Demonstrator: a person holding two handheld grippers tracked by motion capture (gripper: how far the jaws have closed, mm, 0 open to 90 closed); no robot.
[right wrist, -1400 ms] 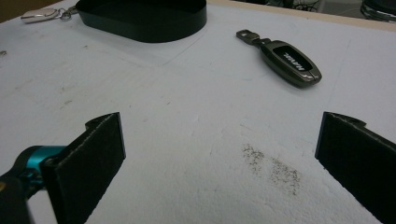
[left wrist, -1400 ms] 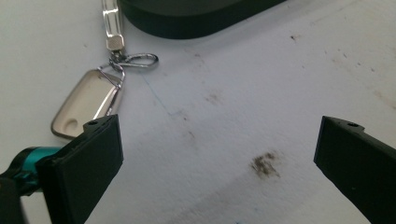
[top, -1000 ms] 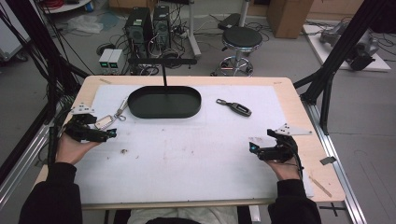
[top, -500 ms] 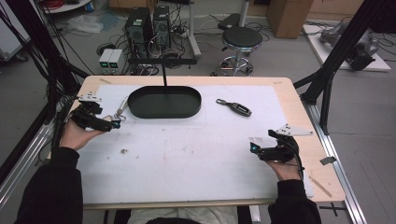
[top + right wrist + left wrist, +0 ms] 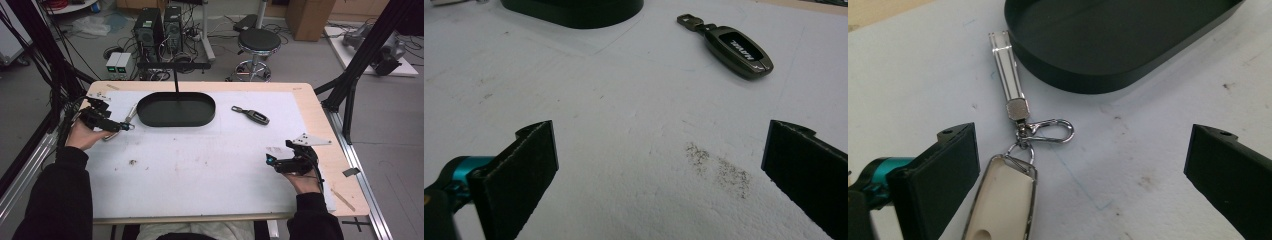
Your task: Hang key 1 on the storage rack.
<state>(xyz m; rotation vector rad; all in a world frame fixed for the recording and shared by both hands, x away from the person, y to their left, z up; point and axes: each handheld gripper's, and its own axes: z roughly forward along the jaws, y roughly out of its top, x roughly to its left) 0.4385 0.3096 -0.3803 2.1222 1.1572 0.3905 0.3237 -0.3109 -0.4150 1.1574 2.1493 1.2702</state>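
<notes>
The left gripper [image 5: 107, 121] is seen at the far left of the worktop [image 5: 200, 165] in the high view, held in the person's left hand [image 5: 82, 136] and aimed toward the black oval tray [image 5: 176, 109]. In the left gripper view its 2 fingers [image 5: 943, 175] are spread wide apart and nothing is gripped between them. A white key fob with a chrome rim [image 5: 1003, 202] lies flat on the white surface just beside the left finger, inside the gap but off to that side; whether it touches the finger cannot be told. A small ring and a silver snap hook [image 5: 1048, 131] are linked to the fob's top end, and from there a slim silver bar [image 5: 1007, 75] runs up to the tray's wall, its far end just beside the wall. In the high view this chain of parts is seen as a thin silver strip between the gripper and the tray's left end.

The right gripper [image 5: 285, 162] is held low near the right front of the worktop, well apart from the tray. In the right gripper view its fingers [image 5: 521, 170] are likewise wide open and empty, over a bare surface with a grey smudge [image 5: 719, 167]. A dark car key [image 5: 736, 50] lies flat farther off, to the right of the tray and well apart from both grippers.
</notes>
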